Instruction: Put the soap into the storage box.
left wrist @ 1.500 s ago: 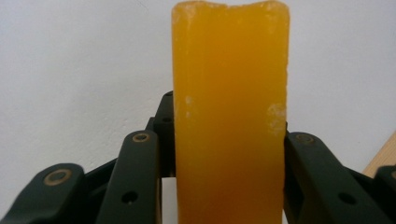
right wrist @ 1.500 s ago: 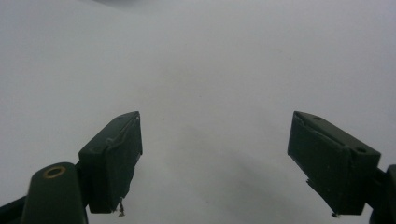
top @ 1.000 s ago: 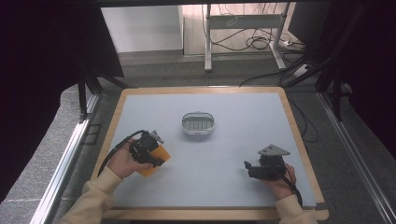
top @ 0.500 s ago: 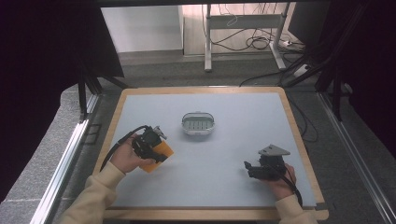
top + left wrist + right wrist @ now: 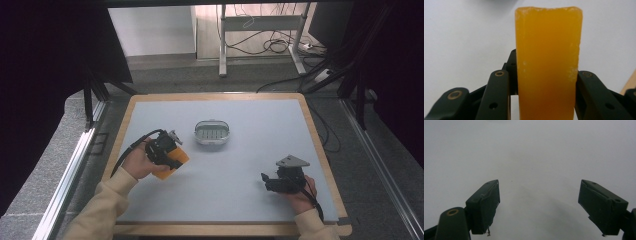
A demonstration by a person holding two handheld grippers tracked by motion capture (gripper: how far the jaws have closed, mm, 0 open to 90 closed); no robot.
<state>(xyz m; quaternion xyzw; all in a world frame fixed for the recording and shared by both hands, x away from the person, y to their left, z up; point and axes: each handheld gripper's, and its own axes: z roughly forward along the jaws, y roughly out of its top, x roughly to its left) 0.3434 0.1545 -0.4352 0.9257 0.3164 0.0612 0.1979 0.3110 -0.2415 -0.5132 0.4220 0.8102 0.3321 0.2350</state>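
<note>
Item 1. Left gripper [image 5: 172, 157]: jaws clamped on an orange soap bar [image 5: 548, 62], one black jaw pressed to each long side of it. In the left gripper view the bar stands between the jaws and runs on past them, its far end rough-edged and slightly pale. In the high view the gripper sits in the person's left hand [image 5: 137, 162], below and to the left of the soap dish [image 5: 212, 132] and well apart from it; the bar [image 5: 172, 165] shows there as an orange patch under the black gripper body, close over the table [image 5: 240, 180]. Whether the bar touches the table surface cannot be told.

Item 2. Right gripper [image 5: 546, 207]: jaws wide apart, nothing between them, only plain pale table surface ahead. In the high view this gripper [image 5: 267, 181] lies low at the table, below and to the right of the soap dish and well apart from it, held by the right hand [image 5: 300, 192], with its grey three-cornered plate on top.

Item 3. Soap dish: an oval, pale grey dish with a ribbed floor, standing near the middle of the table, nothing in it.

Item 4. Table: pale blue-grey top with a wooden frame.

Notes on views. The high view gives the layout of dish, both grippers and both cream sleeves. The left gripper view gives the contact of jaws on the bar, which the high view leaves hidden under the gripper. The right gripper view gives the width of the open jaws, too small to judge from above.
</note>
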